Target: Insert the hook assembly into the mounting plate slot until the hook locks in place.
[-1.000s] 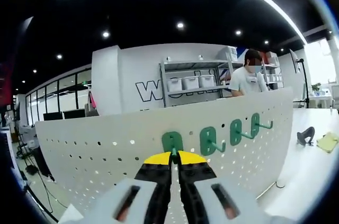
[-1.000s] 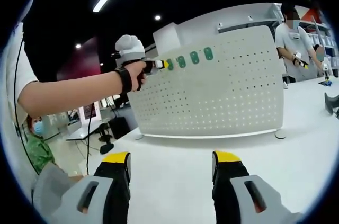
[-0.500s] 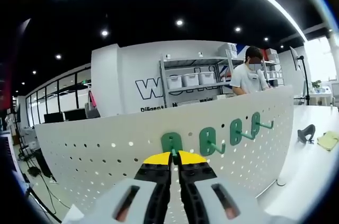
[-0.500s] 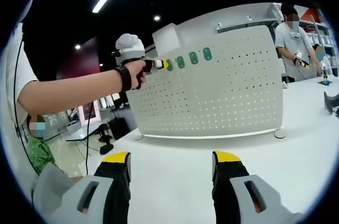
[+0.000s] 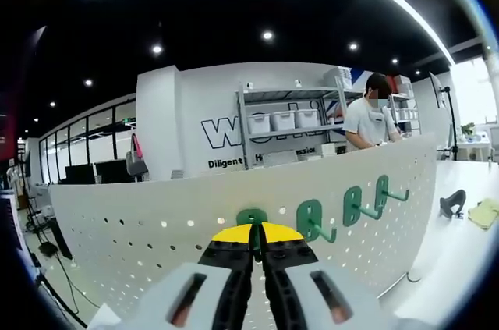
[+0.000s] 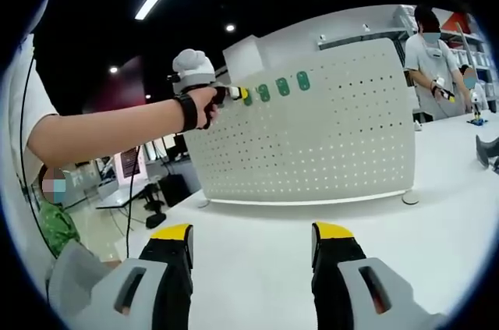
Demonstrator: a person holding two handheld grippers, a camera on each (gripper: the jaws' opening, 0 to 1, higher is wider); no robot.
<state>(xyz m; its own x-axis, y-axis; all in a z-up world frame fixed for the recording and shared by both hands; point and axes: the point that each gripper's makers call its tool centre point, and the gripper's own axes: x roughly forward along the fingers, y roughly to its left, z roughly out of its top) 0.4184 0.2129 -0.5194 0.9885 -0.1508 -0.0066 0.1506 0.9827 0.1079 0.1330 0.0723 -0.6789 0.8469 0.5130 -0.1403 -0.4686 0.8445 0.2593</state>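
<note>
White table (image 6: 437, 213) carrying an upright curved white pegboard (image 6: 327, 135), its foot (image 6: 407, 198) resting on the tabletop; farther off on the same surface, a dark object (image 5: 452, 204) beside a yellow pad (image 5: 483, 213).

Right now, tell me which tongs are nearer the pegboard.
Left. The left tongs are at the pegboard, shut on a green hook; the right tongs hang open over the table.

Behind my board I see a shelving rack (image 5: 287, 115) with white bins (image 5: 282, 120), and a person (image 5: 369, 118) standing beside it.
</note>
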